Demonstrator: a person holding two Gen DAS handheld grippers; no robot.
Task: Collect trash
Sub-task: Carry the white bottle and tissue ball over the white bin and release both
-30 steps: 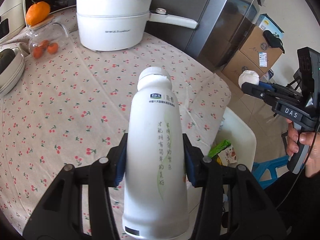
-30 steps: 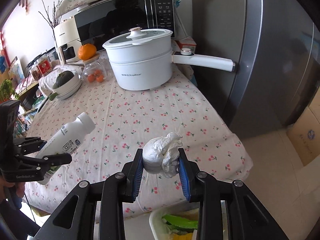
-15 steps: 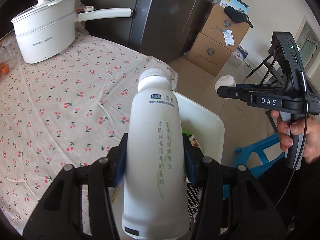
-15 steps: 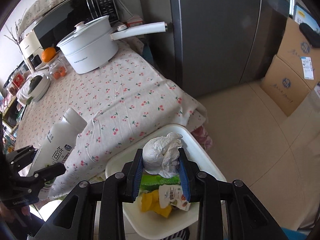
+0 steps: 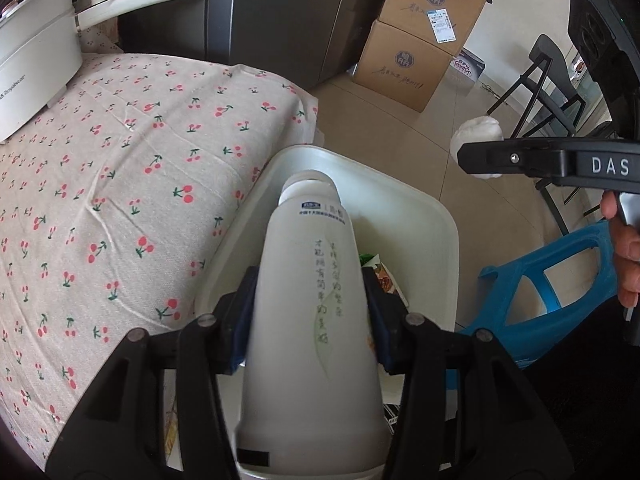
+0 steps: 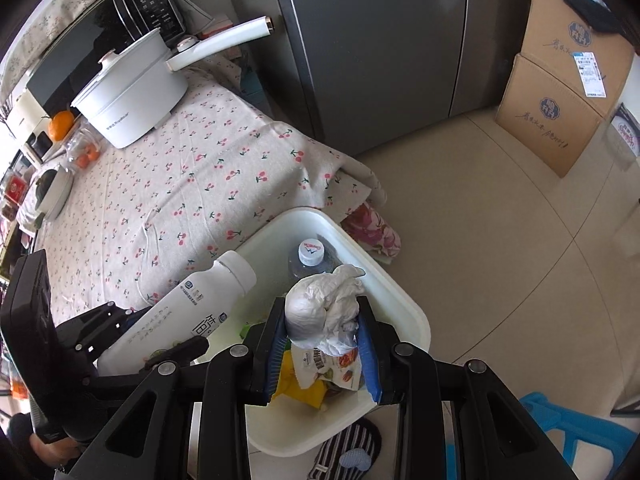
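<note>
Left wrist view: left claw [image 5: 310, 316] pinches a white bottle [image 5: 312, 320] above the white bin [image 5: 448, 248]. Right claw [image 6: 322, 328] clamps a crumpled tissue [image 6: 324, 304] over the same bin

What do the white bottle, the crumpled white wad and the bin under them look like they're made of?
White bottle: likely matte opaque plastic, smooth molded shoulder, printed label.
Crumpled white wad: probably tissue or paper towel, soft irregular creases, no shine.
Bin: seemingly rigid white plastic, rounded molded rim with a faint sheen.
</note>
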